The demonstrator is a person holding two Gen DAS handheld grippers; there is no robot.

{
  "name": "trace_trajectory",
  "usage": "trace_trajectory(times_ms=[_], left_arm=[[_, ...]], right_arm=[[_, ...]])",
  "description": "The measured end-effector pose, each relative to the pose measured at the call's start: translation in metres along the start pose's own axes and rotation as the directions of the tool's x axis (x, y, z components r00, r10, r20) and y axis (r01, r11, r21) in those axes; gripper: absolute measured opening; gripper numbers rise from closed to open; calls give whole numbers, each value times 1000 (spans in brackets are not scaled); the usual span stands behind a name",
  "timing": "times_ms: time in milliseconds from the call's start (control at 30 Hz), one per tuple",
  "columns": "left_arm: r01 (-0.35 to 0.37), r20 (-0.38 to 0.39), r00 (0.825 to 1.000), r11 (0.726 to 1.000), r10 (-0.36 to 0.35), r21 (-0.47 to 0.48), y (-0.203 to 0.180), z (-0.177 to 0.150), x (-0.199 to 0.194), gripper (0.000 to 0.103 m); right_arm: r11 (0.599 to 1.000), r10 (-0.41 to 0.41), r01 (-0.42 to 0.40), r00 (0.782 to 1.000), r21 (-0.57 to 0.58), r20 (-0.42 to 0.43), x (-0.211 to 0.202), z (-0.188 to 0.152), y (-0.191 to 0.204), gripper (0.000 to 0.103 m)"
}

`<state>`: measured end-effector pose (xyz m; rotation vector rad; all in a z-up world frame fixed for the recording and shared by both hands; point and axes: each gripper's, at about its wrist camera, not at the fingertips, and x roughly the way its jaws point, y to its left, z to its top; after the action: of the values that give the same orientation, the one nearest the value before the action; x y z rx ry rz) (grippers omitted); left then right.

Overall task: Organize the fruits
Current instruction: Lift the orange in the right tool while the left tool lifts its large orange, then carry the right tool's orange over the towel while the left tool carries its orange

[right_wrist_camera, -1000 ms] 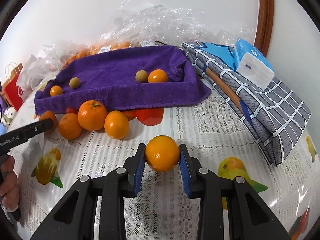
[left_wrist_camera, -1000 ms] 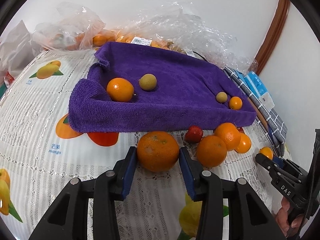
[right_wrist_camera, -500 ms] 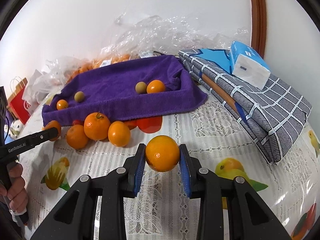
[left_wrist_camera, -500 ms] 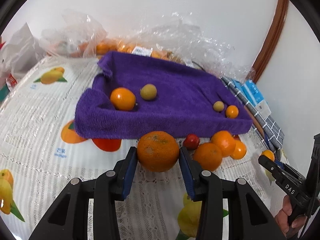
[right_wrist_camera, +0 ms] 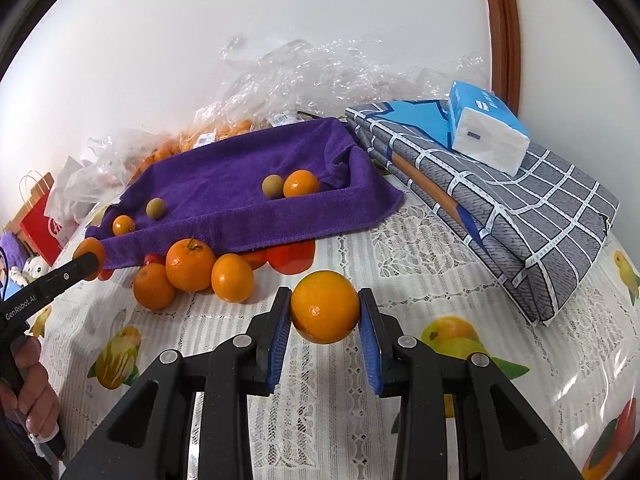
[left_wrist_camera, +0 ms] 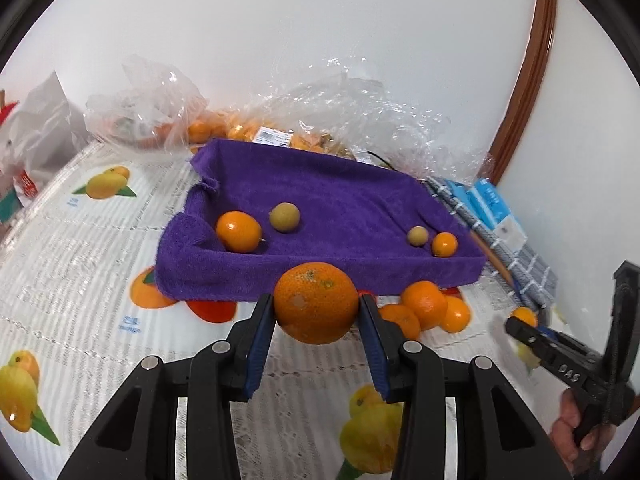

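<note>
Left wrist view, left gripper (left_wrist_camera: 316,316) fingers clamped on rough orange (left_wrist_camera: 316,308), right gripper (right_wrist_camera: 324,316) fingers clamped on smooth orange (right_wrist_camera: 325,306).

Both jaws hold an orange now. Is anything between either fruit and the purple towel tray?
Nothing visible blocks the left gripper: its orange faces the purple towel tray. From the right gripper, the orange has a loose orange cluster front-left; the direct line looks open.

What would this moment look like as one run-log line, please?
left tool: shut on rough orange | right tool: shut on smooth orange | purple towel tray: four fruits
</note>
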<state>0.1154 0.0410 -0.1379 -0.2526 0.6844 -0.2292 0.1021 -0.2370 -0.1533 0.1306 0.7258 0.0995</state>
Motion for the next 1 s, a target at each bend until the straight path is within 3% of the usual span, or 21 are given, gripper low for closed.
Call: trace_trajectory(times_ms=[333,667,900,1000], left_arm=[[56,54,997,995,-51,-83,16,31,-16,40],[-9,116,993,994,21,-108,27,92,6,40],[-20,75,997,995,28,-100,27,85,47,40],[-17,43,999,996,20,-90,24,81,58,40]], right_arm=[[999,38,-37,997,-19,68,-16,34,14,33],[992,121,-115,980,-50,160,8,97,36,33],[988,149,-142,981,-62,128,47,104,44,33],[987,140,-135,988,-87,62,63,97,46,33]])
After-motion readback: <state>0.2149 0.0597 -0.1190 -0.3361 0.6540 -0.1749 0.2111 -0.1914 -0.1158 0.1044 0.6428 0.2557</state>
